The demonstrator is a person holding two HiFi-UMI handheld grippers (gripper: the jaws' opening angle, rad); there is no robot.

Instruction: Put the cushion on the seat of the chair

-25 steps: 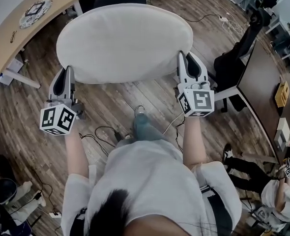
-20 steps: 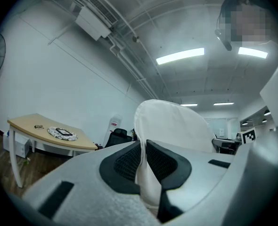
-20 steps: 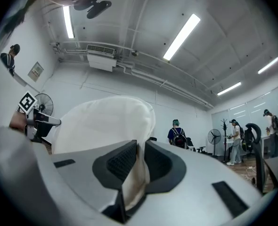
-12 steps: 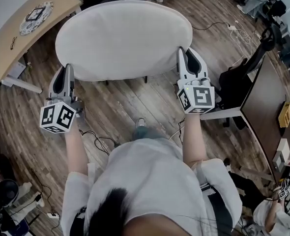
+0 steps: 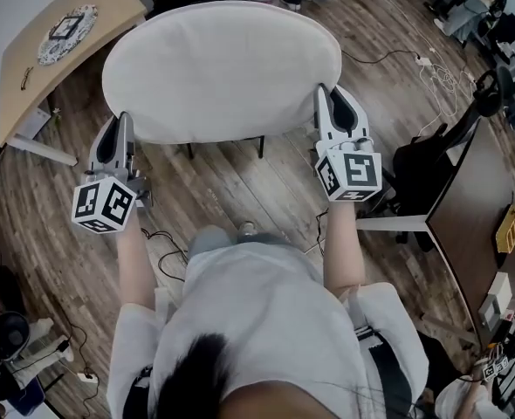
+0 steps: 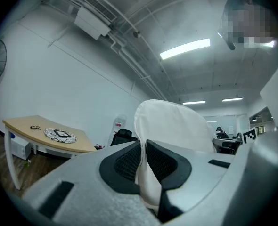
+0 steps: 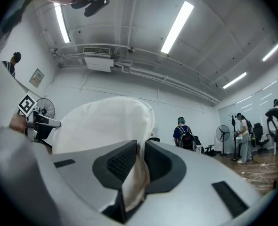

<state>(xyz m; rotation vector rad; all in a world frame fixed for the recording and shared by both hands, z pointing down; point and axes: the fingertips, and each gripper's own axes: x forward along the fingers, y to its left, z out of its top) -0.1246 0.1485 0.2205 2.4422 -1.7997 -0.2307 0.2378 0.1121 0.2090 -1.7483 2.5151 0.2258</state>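
- Head view: the cushion (image 5: 221, 68), a big pale oval, fills the upper middle of the frame, held up off the floor by its near edge.
  - The left tool (image 5: 115, 143) grips its lower-left rim and the right tool (image 5: 335, 117) its lower-right rim.
  - Two dark legs (image 5: 260, 146) show just under the near edge, probably the chair's. The seat is hidden behind the cushion, so I judge it could be set down off-centre or caught on the chair back.
  - A tabletop (image 5: 30, 77) sits at upper left.
  - The left tool's cube (image 5: 104, 205) bears only square black-and-white patterns, no words.
- Left gripper view: the left tool (image 6: 143, 161) is clamped on a thin fold of the cushion (image 6: 172, 124), and cloth fills the narrow gap between the pads.
  - That is only a pinch of cover. A tug or sudden swing could pull it free, and the cushion would then hang from one side.
  - The tabletop (image 6: 19, 125) lies at lower left. Nothing on it can be read.
- Right gripper view: the right tool (image 7: 138, 166) is likewise closed on a fold of the cushion (image 7: 101, 121), which rises at centre left.
  - If the two tools drift apart, the strain falls on this fold.
  - No legible writing.
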